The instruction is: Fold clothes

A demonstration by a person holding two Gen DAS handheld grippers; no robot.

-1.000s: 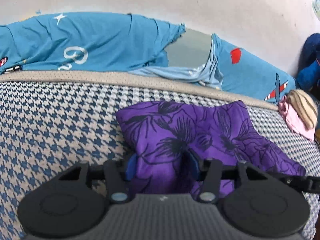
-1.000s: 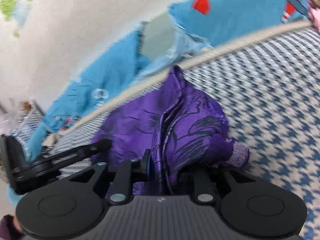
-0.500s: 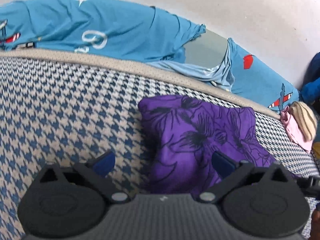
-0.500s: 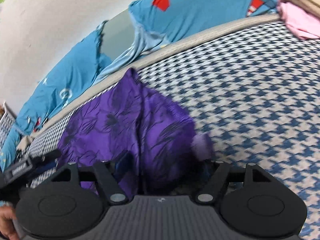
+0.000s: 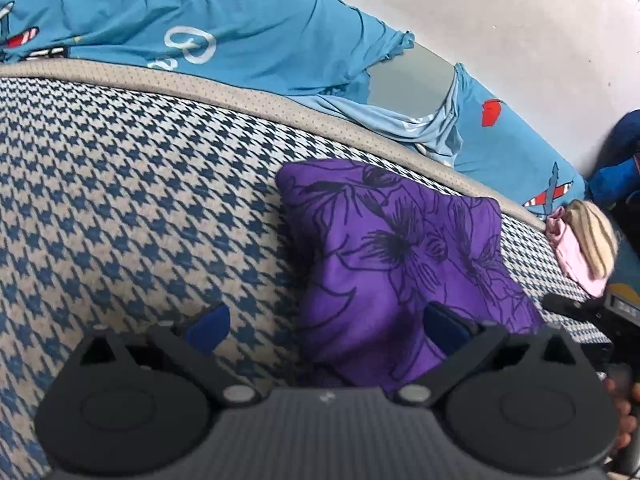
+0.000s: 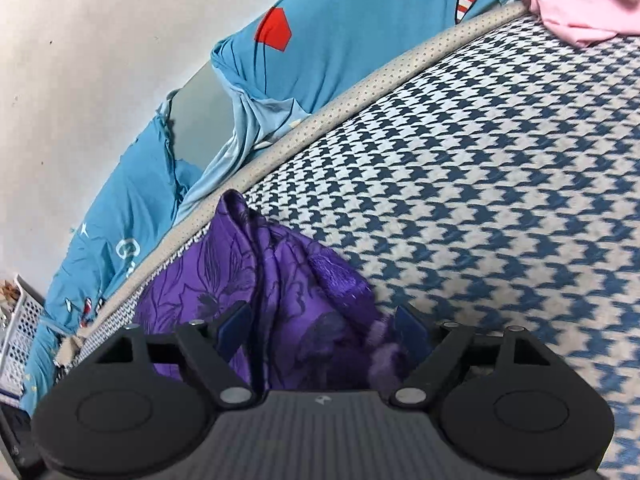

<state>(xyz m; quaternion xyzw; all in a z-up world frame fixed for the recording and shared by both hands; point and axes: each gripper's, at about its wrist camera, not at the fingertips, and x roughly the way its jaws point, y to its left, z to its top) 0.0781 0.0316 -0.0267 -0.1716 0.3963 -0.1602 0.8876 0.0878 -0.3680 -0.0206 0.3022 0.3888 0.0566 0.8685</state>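
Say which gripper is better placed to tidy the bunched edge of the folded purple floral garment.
Right. The right gripper straddles the rumpled edge of the purple floral garment, its jaws opening. The left gripper stands wide open at the flat corner, half over the houndstooth mattress.

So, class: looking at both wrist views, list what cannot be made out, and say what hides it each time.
- Near edge of the purple floral garment: both views, covered by the gripper bodies.
- Garment type and fold count: bunched layers in the right wrist view.
- Pink and striped clothes: cut off at the frame edge.
- Right gripper: left wrist view, only a dark sliver at the edge.
- White basket: contents cropped.
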